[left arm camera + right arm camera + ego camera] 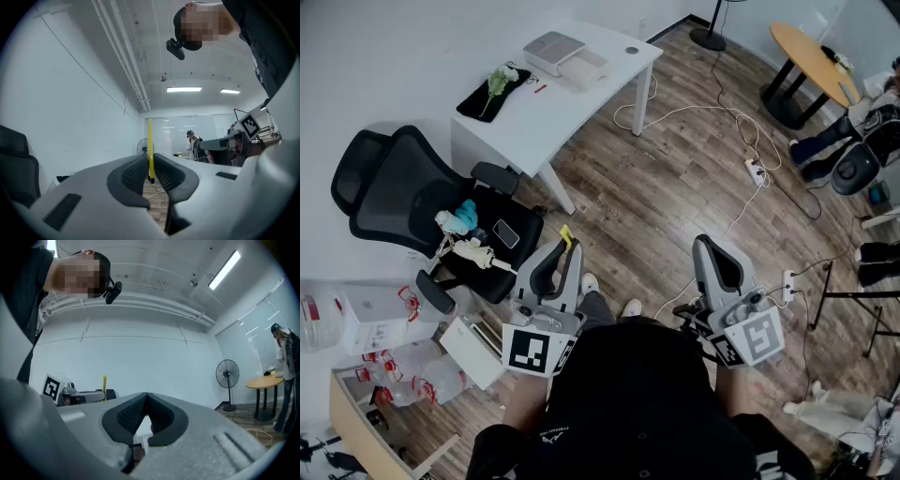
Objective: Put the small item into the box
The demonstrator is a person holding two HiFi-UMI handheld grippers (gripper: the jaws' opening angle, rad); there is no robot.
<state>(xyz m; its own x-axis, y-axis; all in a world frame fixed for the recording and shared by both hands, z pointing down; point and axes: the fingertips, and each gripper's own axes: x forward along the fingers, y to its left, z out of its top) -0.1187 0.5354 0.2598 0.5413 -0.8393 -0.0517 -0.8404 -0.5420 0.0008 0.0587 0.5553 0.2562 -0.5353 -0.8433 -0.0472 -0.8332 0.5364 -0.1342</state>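
A thin yellow strip point(150, 147) stands upright between the pads of my left gripper point(150, 159), which is shut on it. In the head view that strip point(567, 234) sticks out of the left gripper point(565, 247) near the chair. My right gripper point(711, 246) is held up beside it, and its jaws point(146, 397) meet at the tips with nothing between them. The right gripper view also catches the yellow strip point(104, 382) off to the left. A white box point(553, 49) with a tray part point(587, 67) beside it sits on the far white table point(572, 98), well away from both grippers.
A black office chair point(403, 192) holding a phone and toys is just left of the left gripper. Cables and a power strip point(756, 171) lie on the wood floor. A round wooden table point(811, 52) is far right; plastic containers point(356, 319) are at the left. A black cloth with flowers point(492, 92) is on the white table.
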